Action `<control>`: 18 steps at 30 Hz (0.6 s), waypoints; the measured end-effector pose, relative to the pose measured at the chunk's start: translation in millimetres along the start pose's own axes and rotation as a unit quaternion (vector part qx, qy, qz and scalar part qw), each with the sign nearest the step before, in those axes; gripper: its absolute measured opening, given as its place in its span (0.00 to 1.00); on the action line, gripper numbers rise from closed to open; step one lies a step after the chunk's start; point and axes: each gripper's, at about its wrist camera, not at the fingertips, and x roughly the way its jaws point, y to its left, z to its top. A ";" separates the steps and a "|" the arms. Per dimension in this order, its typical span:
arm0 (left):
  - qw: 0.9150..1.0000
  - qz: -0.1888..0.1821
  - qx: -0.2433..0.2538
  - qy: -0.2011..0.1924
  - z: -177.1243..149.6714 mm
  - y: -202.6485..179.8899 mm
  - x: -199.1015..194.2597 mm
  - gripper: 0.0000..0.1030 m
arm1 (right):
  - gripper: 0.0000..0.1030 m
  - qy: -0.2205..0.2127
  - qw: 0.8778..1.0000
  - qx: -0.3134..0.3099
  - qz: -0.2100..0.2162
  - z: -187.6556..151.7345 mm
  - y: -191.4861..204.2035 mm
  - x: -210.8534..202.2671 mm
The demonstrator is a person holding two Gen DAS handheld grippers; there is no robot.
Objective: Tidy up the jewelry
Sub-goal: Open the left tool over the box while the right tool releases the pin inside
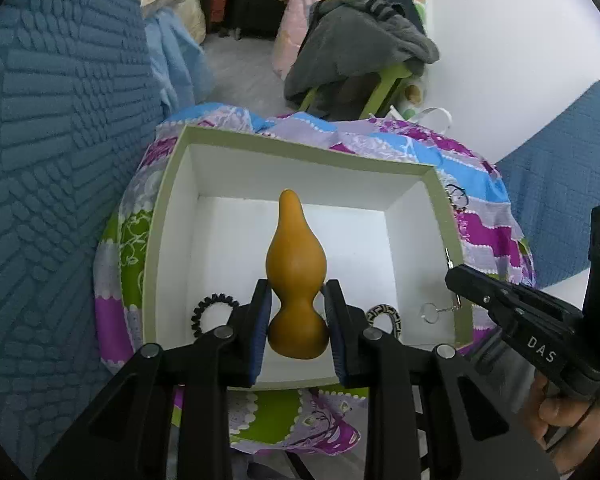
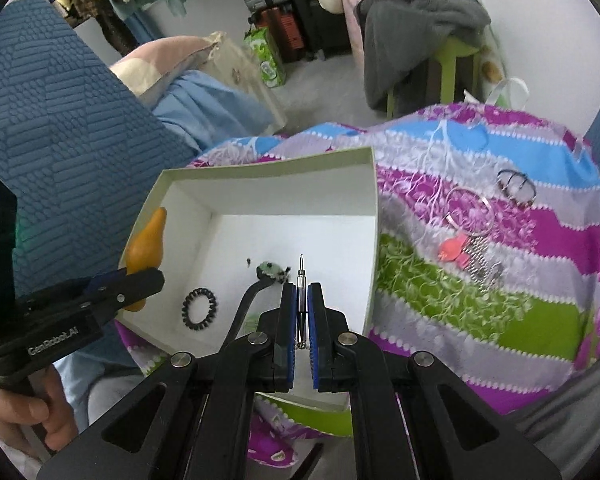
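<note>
While left gripper (image 1: 296, 320) clamps gourd (image 1: 296, 264) — right gripper (image 2: 302, 312) pinches keychain (image 2: 301, 280).

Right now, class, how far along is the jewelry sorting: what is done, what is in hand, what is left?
Done: a black coil hair tie and a patterned bangle lie inside the white box. In hand: the left gripper clamps an orange gourd ornament over the box; the right gripper pinches a slim metal keychain piece. Left: a key ring with pink charm and a dark ring on the cloth.

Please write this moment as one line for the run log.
left gripper: shut on gourd | right gripper: shut on metal pendant | both over white box
</note>
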 end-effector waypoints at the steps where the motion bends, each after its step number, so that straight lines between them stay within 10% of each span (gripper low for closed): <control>1: 1.000 -0.002 -0.002 0.000 -0.1 -0.5 -0.2 0.27 | 0.07 0.005 1.000 0.005 0.001 0.9 -1.6 1.2; 7: 1.000 0.003 -0.006 0.001 6.6 -9.2 -9.1 0.51 | 0.26 -0.012 1.000 0.007 0.016 8.0 -5.2 -18.4; 18: 0.996 0.014 0.018 -0.084 10.3 -50.6 -96.7 0.53 | 0.26 -0.087 0.995 -0.045 0.038 20.3 10.2 -105.7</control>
